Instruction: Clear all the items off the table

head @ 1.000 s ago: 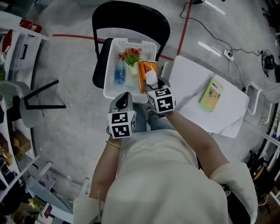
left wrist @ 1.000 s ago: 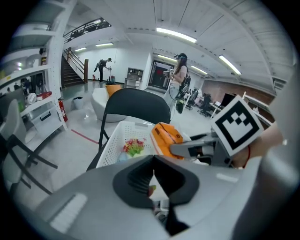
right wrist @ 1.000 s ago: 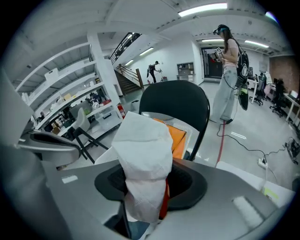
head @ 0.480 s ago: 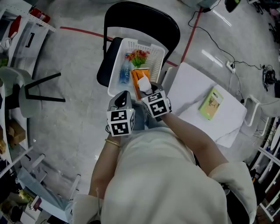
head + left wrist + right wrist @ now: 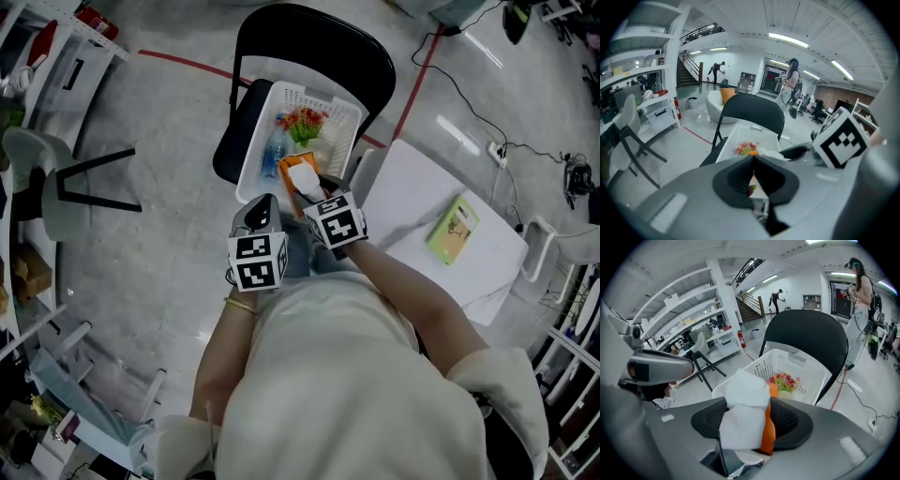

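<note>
While poised over the white perforated plastic basket (image 5: 260,141) on the black folding chair (image 5: 309,37), letting go of the orange packet with a wad of white tissue at its top (image 5: 743,399). Just been opening at the right gripper (image 5: 317,195), with the packet upright between the jaws and the pads easing off rather than pinching. Clenched on nothing at the left gripper (image 5: 753,180), parked just beside the right one, short of the basket.

Already in the basket: a clear blue-tinted bottle (image 5: 274,155) and a bunch of red and green flowers (image 5: 302,122).

Judged step: release into the basket. Next, probably: spread wider so as to drop the packet clear, draw back, then swing across to the white rectangular table (image 5: 412,187) for the flat green booklet-like item (image 5: 454,228) lying alone there, well apart from both grippers.

No brand or wording legible on packet or green item; print too small. Only black-and-white square markers on the gripper cubes.
</note>
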### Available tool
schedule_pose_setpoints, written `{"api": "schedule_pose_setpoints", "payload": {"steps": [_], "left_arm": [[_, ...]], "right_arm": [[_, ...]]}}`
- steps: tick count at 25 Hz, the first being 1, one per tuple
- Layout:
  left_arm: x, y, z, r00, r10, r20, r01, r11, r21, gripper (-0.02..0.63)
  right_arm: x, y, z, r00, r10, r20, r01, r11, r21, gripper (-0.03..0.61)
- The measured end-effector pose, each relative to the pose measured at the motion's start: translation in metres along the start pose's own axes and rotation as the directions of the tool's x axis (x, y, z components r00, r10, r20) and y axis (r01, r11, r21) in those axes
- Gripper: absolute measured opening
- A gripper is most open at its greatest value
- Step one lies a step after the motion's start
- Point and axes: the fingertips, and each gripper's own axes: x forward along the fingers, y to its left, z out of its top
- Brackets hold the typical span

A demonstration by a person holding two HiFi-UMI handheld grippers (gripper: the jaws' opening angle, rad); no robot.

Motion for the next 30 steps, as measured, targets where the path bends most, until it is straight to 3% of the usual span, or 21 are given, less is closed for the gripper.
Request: {"api": "schedule_pose_setpoints", "payload": {"steps": [18, 20, 22, 30], "left_arm": [[-0.005, -0.013, -0.002, 1.0, -0.007, 0.015, 0.007, 1.0, 0.016, 0.009], [-0.007, -0.014, -0.003, 1.0, -0.008, 0.018, 0.007, 1.0, 0.018, 0.009], [-0.009, -0.017, -0.004, 1.0, -0.01, 0.02, 0.009, 1.0, 0.019, 0.009], [-0.017, -0.027, -0.009, 0.999, -0.015, 0.028, 0.014, 1.0, 0.023, 0.009]], "right_arm": [[-0.025, 0.003, 0.007, 0.998, -0.012, 0.06, 0.01, 0.999, 0.03, 0.139], [-0.029, 0.002, 0.007, 0.998, -0.022, 0.065, 0.019, 0.999, 0.034, 0.102], [-0.034, 0.0, 0.007, 0.997, -0.037, 0.07, 0.035, 0.999, 0.03, -0.006], [-0.055, 0.002, 0.005, 0.993, -0.038, 0.114, 0.034, 0.999, 0.032, -0.006]]}}
